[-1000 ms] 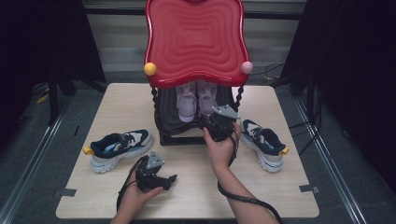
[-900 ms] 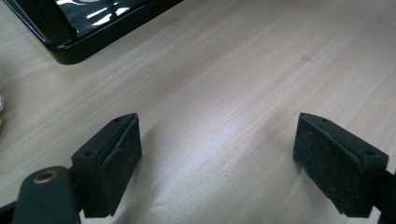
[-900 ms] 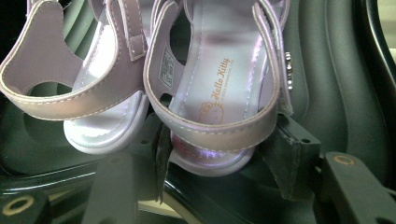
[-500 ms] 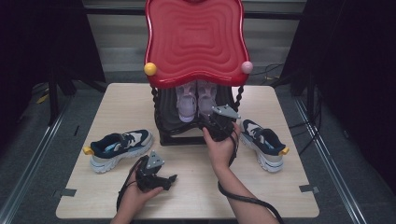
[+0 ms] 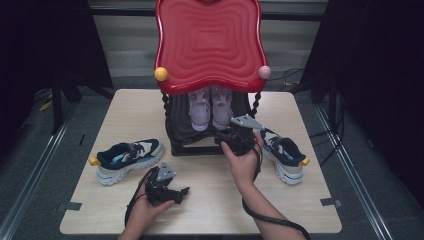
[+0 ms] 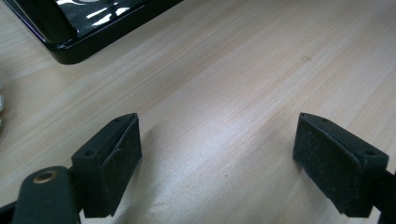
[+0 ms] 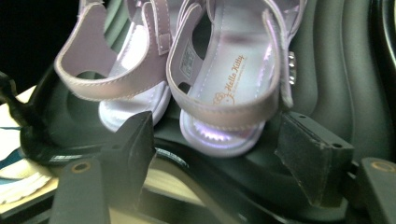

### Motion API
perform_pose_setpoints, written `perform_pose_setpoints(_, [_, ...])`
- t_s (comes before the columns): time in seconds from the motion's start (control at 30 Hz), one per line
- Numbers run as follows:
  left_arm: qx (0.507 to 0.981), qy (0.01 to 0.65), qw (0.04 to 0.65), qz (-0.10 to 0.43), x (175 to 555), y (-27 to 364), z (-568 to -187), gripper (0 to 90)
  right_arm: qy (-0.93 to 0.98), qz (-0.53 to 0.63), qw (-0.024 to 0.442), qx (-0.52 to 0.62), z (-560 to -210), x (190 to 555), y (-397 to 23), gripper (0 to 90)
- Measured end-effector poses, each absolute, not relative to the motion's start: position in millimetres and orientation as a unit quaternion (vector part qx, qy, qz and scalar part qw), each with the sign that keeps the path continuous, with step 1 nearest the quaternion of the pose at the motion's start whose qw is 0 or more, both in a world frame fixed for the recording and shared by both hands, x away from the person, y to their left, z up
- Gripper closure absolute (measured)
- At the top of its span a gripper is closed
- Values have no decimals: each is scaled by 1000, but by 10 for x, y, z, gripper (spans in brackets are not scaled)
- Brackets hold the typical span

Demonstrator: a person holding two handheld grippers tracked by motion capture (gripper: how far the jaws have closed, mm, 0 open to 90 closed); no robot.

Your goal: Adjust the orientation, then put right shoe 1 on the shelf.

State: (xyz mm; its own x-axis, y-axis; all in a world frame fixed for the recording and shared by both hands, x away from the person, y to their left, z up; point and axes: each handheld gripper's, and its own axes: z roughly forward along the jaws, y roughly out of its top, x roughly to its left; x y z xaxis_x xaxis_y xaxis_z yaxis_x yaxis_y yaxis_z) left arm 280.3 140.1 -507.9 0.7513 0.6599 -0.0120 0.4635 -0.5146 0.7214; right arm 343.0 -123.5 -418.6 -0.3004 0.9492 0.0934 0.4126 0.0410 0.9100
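A: Starting from the left, what lies on the counter [image 5: 125, 115]?

B: A navy and white sneaker [image 5: 127, 159] on its sole, yellow tab at the outer end. Just in front of it the left tongs [image 5: 184, 191] rest low over bare wood, spread wide with nothing between the pads.

A: And in the middle?

B: A black rack [image 5: 180, 131] under a red wavy top [image 5: 209, 42], with a yellow ball [image 5: 160, 73] and a pink ball [image 5: 264, 72] at its front corners. Inside sits a pair of lilac sandals [image 5: 210, 107], side by side, heels toward the person.

A: Where are the right tongs [image 5: 223, 137]?

B: At the rack's front edge, just below the right sandal [image 7: 238, 88]. Its jaws have just been opening; they stand apart on either side of that sandal's heel, pads not pressing on it.

A: Farther right?

B: A second navy sneaker [image 5: 283, 154] beside the rack, yellow tab pointing to the counter's right edge
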Motion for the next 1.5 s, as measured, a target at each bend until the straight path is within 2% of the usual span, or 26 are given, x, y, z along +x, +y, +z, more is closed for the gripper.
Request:
perform_pose_setpoints(0.3, [860,326,369,133,2803,1401,-5079,151,686,467,267,489,-4194,3276,-1361,233])
perform_pose_setpoints(0.43, [860,327,368,133,2803,1401,-5077,151,699,476,235,479,-4251,3170,-1435,213])
perform_pose_setpoints(0.77, [860,326,369,133,2803,1401,-5079,151,736,464,195,453,-4450,2950,-1580,153])
perform_pose_setpoints(1.5, [860,326,369,133,2803,1401,-5079,151,811,386,122,422,-4994,2572,-2015,154])
